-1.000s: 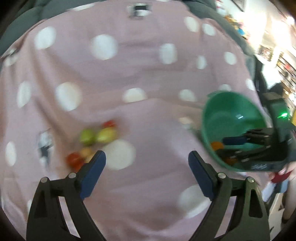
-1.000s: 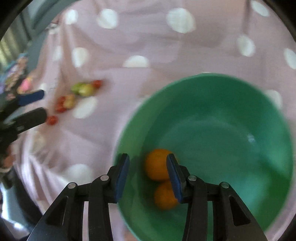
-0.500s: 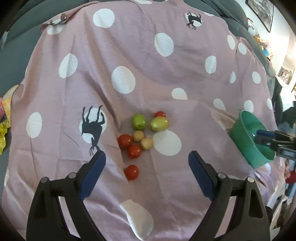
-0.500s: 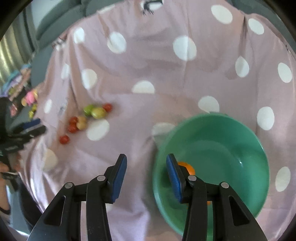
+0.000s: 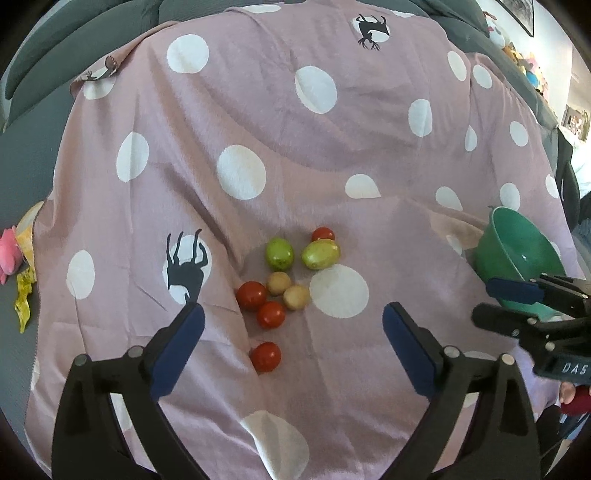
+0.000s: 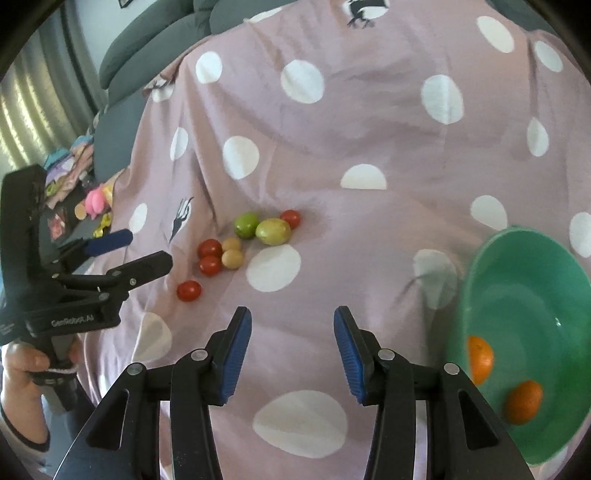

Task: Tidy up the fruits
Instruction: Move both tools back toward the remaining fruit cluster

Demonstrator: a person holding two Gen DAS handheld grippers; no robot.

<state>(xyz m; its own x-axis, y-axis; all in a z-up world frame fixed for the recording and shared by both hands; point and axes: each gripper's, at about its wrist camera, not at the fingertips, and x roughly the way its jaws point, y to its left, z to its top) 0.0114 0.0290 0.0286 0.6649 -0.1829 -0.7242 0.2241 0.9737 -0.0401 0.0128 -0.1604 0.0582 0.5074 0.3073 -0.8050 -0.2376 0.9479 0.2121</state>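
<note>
A cluster of small fruit lies on the pink spotted blanket (image 5: pixel 332 122): a green fruit (image 5: pixel 279 253), a yellow-green one (image 5: pixel 320 254), two tan ones (image 5: pixel 279 283) and several red tomatoes (image 5: pixel 251 294). One tomato (image 5: pixel 265 356) lies apart, nearest my left gripper (image 5: pixel 290 317), whose jaws are opening wide with nothing between them. A green bowl (image 6: pixel 535 280) at the right holds two oranges (image 6: pixel 523 401). My right gripper (image 6: pixel 291 314) hovers over bare blanket left of the bowl, its jaws opening and empty.
Grey sofa cushions (image 5: pixel 92 33) border the blanket at the back. A pink toy (image 5: pixel 7 254) and yellow wrappers (image 5: pixel 23 291) lie off the blanket's left edge. A hand (image 6: pixel 22 365) holds the left gripper's handle. Shelves stand at the far right.
My right gripper has pulled out of the bowl and moved left, leaving both oranges inside. The left view has swung onto the fruit cluster. Both pairs of jaws stand a little wider.
</note>
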